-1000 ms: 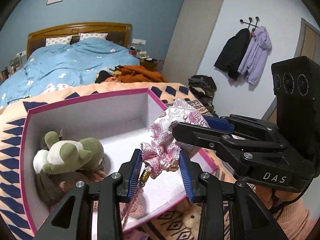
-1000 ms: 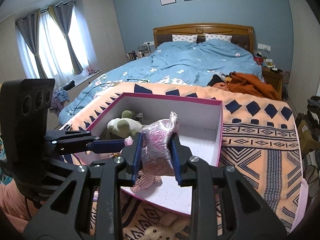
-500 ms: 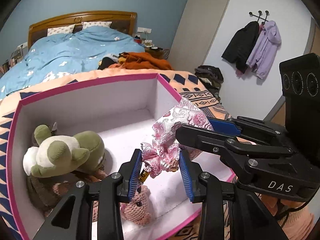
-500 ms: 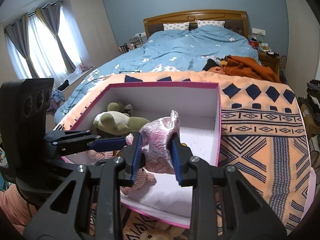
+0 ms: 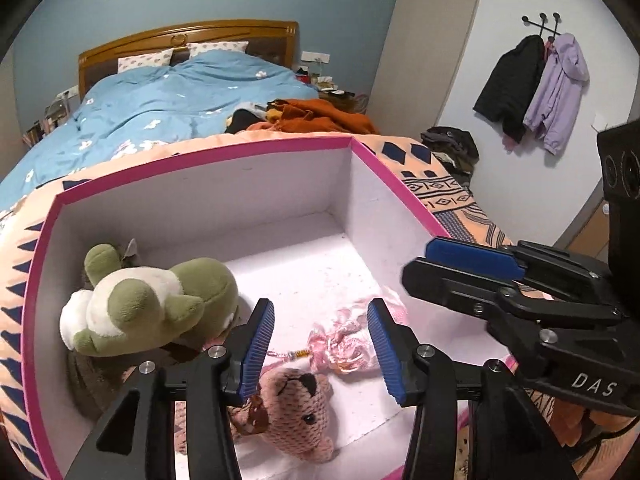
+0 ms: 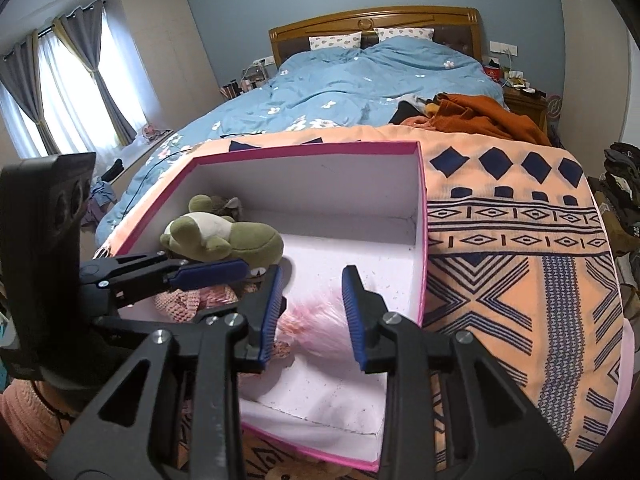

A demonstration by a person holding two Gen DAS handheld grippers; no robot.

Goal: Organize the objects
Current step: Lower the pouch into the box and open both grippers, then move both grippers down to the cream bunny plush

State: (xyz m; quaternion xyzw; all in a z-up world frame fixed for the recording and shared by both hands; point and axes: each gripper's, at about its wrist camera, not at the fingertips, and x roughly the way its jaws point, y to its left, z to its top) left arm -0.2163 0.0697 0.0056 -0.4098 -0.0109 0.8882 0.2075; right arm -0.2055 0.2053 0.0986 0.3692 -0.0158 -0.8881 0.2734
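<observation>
A pink-rimmed white box [image 5: 200, 152] [image 6: 422, 216] lies on the patterned blanket. A pink brocade pouch with tassel [image 5: 348, 344] [image 6: 316, 326] lies on the box floor, blurred in the right wrist view. My left gripper [image 5: 320, 344] is open just above it. My right gripper [image 6: 312, 308] is open above the pouch; it shows from the side in the left wrist view [image 5: 468, 268]. A green and white plush [image 5: 144, 300] [image 6: 224, 236] and a pink knitted bear [image 5: 296, 412] are also in the box.
The box sits on an orange and navy blanket [image 6: 520, 248] at the foot of a bed with a blue duvet [image 6: 360, 80]. Orange clothes [image 6: 480, 112] lie on the bed. Jackets [image 5: 532, 84] hang on the wall at right.
Both grippers have opened and let go of the pink pouch, which has dropped onto the box floor. Both grippers have moved in over the box.
</observation>
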